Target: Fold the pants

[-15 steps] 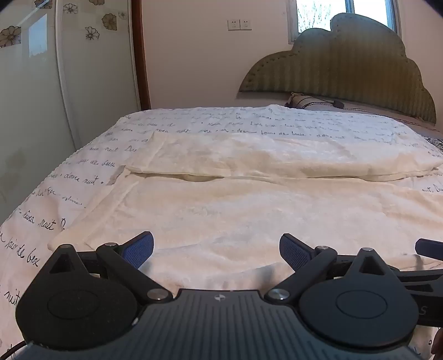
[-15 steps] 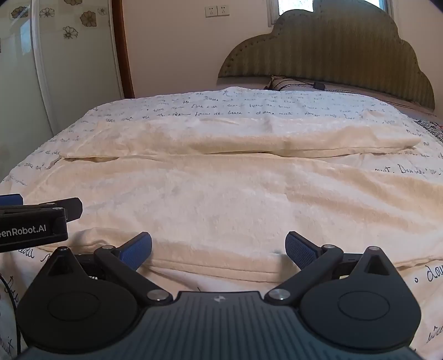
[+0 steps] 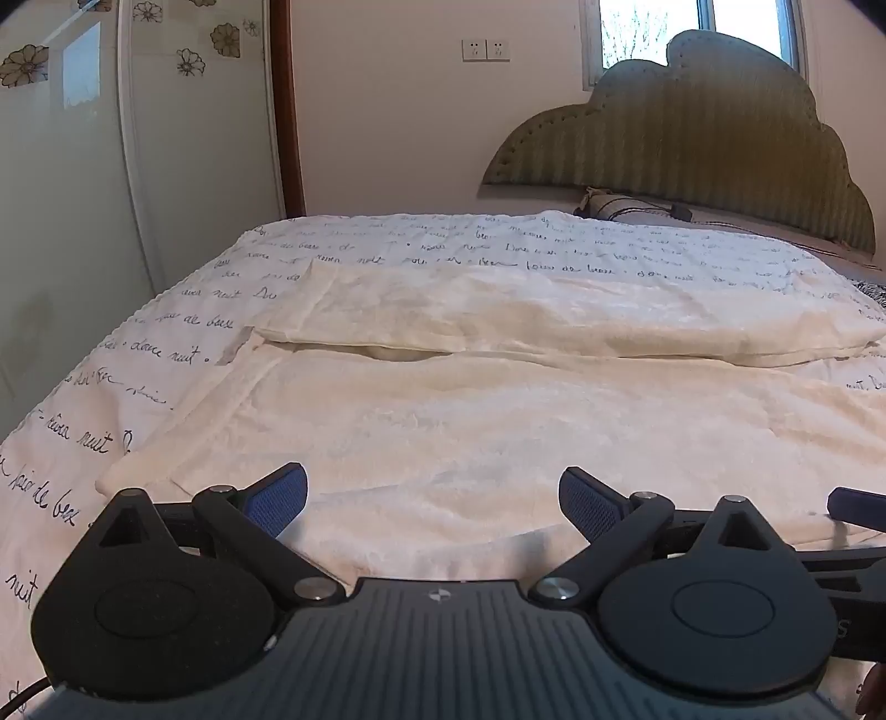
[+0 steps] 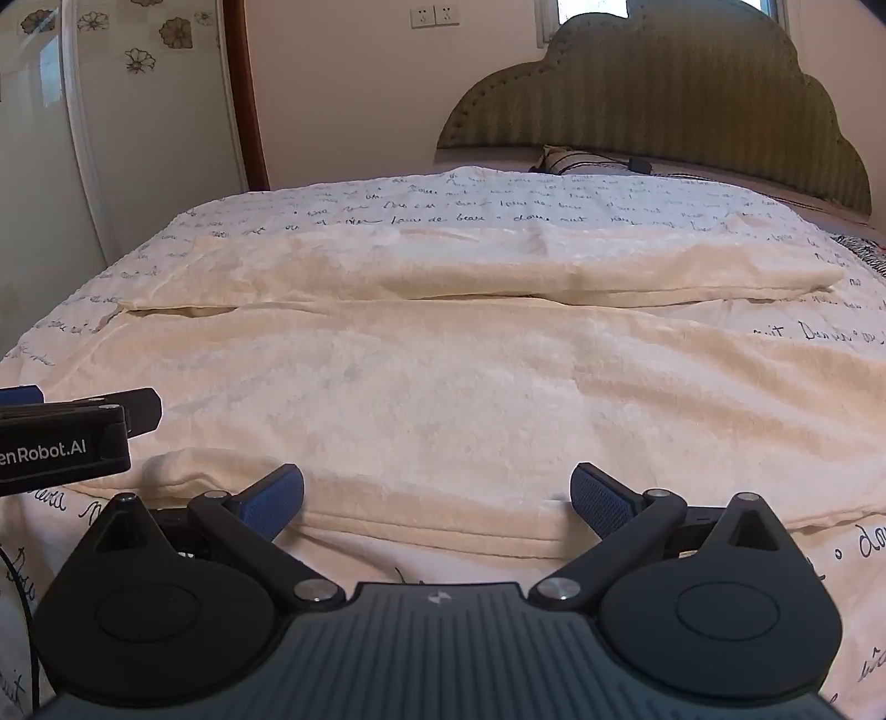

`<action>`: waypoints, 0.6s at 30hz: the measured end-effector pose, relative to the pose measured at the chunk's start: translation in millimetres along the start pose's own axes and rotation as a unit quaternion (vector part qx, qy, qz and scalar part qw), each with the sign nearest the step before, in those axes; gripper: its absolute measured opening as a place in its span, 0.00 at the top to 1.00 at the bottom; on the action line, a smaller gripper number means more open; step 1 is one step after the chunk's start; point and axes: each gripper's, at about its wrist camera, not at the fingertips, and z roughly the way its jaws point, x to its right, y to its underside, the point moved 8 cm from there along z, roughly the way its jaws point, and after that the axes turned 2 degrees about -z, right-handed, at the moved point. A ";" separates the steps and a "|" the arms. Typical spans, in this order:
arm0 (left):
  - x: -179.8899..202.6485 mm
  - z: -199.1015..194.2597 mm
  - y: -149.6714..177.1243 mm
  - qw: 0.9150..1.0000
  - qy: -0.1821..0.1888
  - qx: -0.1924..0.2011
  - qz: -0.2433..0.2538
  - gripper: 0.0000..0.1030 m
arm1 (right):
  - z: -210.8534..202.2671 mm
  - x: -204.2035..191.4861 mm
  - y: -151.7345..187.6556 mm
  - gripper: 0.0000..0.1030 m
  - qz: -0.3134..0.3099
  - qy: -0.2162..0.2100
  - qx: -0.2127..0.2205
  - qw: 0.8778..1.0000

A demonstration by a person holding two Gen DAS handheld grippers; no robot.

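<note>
Cream fleece pants lie flat across the bed, both legs side by side and running left to right; they also show in the right wrist view. My left gripper is open and empty, low over the near leg's front edge by its left end. My right gripper is open and empty, just above the near hem edge further right. The left gripper's side shows at the left of the right wrist view. The right gripper's fingertip shows at the right edge of the left wrist view.
The bed has a white cover with black script. A green padded headboard and a pillow are at the far end. A wardrobe with flower stickers stands to the left. A window is behind.
Both grippers have dropped slightly lower and nearer to the pants' near edge. The pants have not moved.
</note>
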 end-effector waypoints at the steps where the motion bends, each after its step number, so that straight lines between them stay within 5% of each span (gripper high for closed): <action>1: -0.2 0.4 0.1 1.000 -0.001 0.000 0.000 0.04 | 0.0 -0.2 0.2 0.00 0.000 0.000 0.000 1.000; 18: -5.1 2.6 0.2 1.000 -0.014 -0.001 -0.004 0.04 | 3.7 -0.5 4.9 0.00 -0.003 0.000 -0.006 1.000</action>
